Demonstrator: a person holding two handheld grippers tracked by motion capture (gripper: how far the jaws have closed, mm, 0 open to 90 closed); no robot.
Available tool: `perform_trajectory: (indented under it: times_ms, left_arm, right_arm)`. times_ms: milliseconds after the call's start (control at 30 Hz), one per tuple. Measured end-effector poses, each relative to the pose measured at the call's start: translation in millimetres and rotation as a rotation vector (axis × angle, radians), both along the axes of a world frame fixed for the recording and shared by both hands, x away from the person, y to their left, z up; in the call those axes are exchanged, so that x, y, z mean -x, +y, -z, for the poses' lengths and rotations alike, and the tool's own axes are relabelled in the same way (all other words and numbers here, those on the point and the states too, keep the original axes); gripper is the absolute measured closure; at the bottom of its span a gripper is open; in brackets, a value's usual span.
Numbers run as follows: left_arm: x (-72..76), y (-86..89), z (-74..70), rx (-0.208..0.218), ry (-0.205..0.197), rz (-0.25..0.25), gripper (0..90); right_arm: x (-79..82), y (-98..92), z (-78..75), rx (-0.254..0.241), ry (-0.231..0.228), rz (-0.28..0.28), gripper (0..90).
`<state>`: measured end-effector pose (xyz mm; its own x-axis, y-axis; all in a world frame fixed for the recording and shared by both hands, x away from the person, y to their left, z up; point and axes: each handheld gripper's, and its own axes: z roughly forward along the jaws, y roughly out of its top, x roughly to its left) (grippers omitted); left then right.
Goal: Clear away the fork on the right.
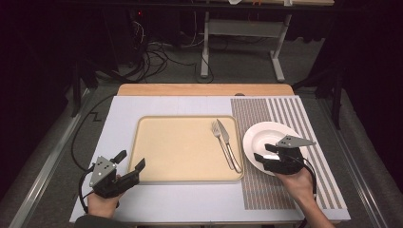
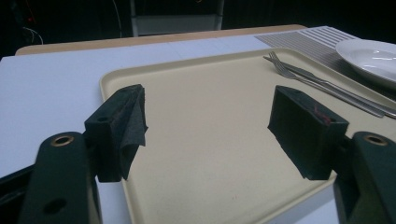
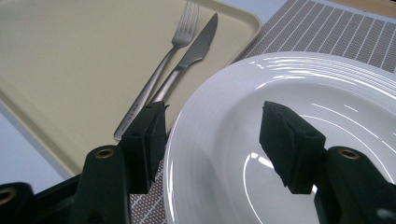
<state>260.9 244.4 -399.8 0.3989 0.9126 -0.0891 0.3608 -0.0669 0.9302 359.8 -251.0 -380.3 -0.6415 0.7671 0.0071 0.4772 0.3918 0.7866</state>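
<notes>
Right claw (image 1: 267, 153) released, jaws straddling near-left rim of plate (image 1: 266, 130); left claw (image 1: 130, 160) released, well apart

White plate on the striped mat

The white plate (image 1: 266, 137) is round and glossy, with a broad ribbed rim and a shallow well that catches streaks of light. It sits upright and empty on the brown-and-white striped placemat (image 1: 290, 111), just beside the right edge of the beige tray (image 1: 180, 147). Its near-left rim runs between two black jaws, one outside the rim, one over the well; whether either touches it is hard to tell.
</notes>
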Motion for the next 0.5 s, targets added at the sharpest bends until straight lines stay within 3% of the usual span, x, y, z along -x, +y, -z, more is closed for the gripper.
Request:
perform_trajectory:
  times_ms: [500]
  left_arm:
    - [0.2, -0.6, 0.1, -0.007, -0.002, -0.002, 28.2]
  right_arm:
    - [8.1, -18.3, 1.4, -0.034, -0.014, 0.020, 40.7]
